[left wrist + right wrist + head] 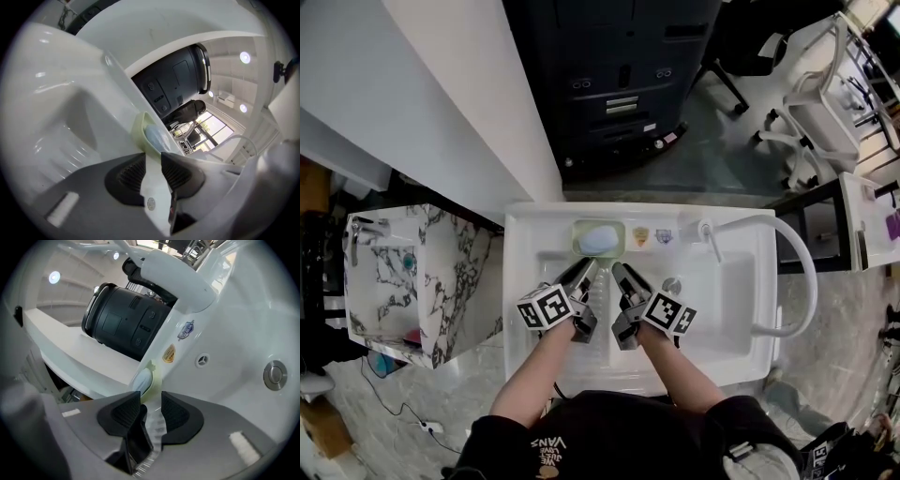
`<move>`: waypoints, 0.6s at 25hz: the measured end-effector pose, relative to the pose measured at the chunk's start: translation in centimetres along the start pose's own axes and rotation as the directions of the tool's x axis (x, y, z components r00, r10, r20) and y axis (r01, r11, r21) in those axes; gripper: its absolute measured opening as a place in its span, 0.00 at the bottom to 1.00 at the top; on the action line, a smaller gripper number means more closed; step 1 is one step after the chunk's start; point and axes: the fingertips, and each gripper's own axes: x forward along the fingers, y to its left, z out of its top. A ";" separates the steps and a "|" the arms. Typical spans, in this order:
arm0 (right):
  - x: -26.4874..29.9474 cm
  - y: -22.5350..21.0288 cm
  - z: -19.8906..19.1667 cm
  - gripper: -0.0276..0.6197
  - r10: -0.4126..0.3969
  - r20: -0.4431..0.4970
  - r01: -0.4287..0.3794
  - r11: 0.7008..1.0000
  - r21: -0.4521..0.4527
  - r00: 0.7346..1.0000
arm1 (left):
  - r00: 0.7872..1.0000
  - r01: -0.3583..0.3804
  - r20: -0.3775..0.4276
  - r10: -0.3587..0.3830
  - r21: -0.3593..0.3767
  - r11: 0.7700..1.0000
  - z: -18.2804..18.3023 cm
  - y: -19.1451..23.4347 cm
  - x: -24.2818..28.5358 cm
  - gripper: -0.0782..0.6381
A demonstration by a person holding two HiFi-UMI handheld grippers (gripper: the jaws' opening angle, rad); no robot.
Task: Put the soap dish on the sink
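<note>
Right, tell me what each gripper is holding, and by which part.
Nothing is held. The left gripper and the right gripper are both open, close to the soap dish that sits on the sink.

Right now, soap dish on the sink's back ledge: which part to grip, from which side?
Likely the near long wall of the soap dish, approached from the basin side, where the left gripper and right gripper point at it, jaws apart. The blue soap fills the middle, so pinch the raised rim: one jaw inside, one outside. The dish lies flat on the sink ledge.
</note>
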 end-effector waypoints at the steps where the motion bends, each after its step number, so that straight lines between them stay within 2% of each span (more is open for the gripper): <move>1: 0.1 0.1 -0.3 0.23 0.002 -0.010 -0.002 1.000 -0.014 1.000 | 1.000 -0.002 -0.001 0.002 0.000 1.000 0.1 0.1 0.0 0.33; 15: 1.6 0.7 0.3 0.22 0.015 -0.006 -0.015 1.000 -0.023 1.000 | 1.000 0.009 -0.011 -0.010 -0.014 1.000 0.1 0.2 0.2 0.32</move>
